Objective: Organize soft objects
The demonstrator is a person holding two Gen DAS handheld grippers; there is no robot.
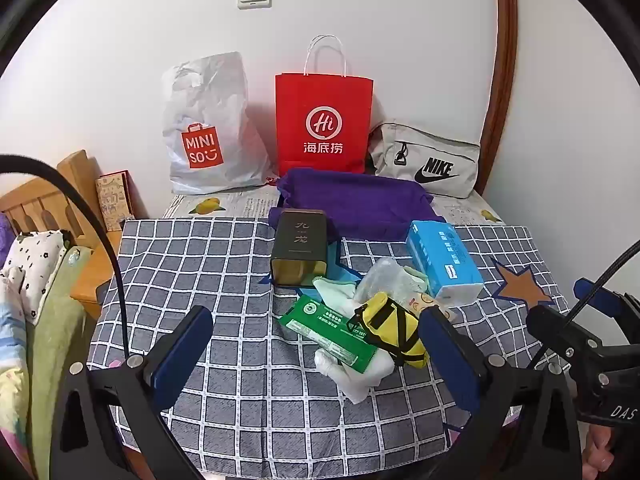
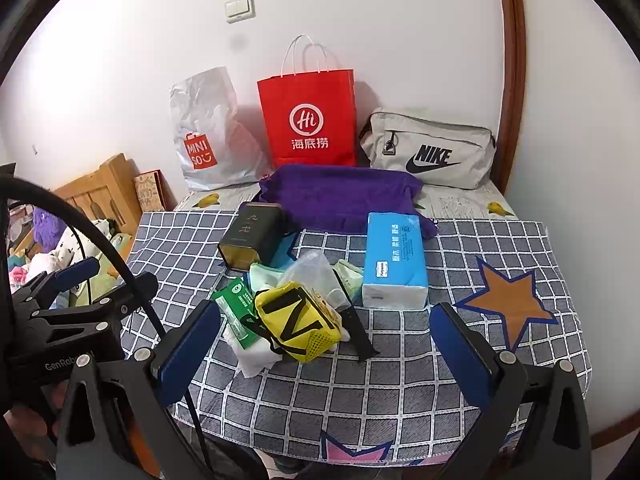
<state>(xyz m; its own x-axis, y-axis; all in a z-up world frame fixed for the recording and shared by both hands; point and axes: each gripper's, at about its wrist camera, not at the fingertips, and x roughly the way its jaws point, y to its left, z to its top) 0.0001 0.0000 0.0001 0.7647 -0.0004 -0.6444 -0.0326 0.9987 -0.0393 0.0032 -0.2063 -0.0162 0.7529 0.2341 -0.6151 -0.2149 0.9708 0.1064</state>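
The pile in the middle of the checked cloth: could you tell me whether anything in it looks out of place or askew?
Yes. The dark tin lies tipped on its side, a hard thing among soft ones. The yellow pouch sits crooked atop the green packet and white cloth. Only the blue tissue pack lies apart, flat.
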